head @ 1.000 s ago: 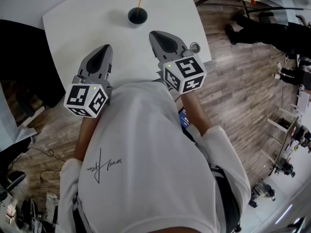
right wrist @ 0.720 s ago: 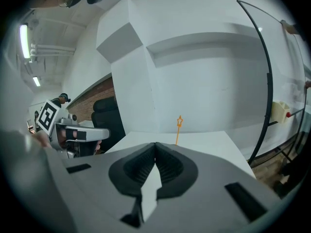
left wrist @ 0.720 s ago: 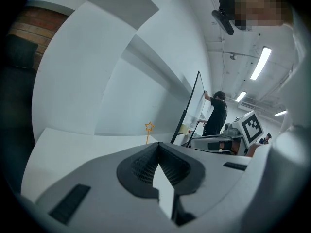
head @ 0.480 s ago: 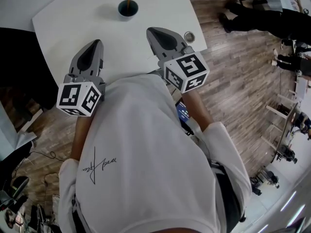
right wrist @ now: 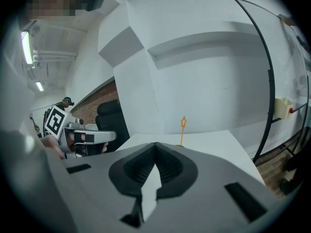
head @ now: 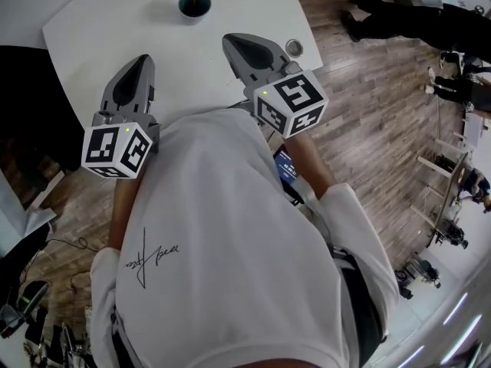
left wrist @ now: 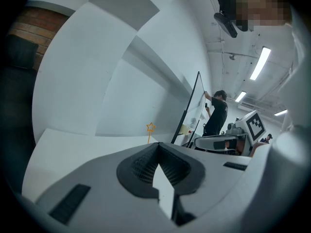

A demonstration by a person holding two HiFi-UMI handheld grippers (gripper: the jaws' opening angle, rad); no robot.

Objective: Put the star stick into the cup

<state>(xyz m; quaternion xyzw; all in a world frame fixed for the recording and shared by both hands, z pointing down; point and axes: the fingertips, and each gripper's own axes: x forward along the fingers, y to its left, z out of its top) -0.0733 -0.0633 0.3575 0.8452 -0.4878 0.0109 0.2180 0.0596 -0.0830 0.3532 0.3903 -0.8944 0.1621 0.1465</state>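
Nearest to me, the two marker cubes sit close to my chest, one on each claw. Both claws hang over the near edge of the desk (head: 92, 21).

1. The left claw (left wrist: 158, 148) is fully closed. Its ribbed pads meet at the tip and nothing lies between them.
2. The right claw (right wrist: 155, 147) is in the same state, pinched together and empty. It sits just beside a small round metal piece (head: 294, 48) at the right edge of the desk, without touching it.

I judge that both are held low and near my body because neither has anything to carry. Kept there, they cannot knock the target.

Further out, the cup (head: 194, 4) stands upright toward the far edge of the desk, well apart from both claws. The star stick (right wrist: 183, 129) rises out of it, star uppermost and close to vertical. The cup wall supports the shaft, so it needs no grip. The right gripper view hides the cup rim behind the claw body. The head view shows the shaft entering the cup's dark mouth.

I judge the placement complete. The main remaining risk is a bump to the desk that tips the light stick.
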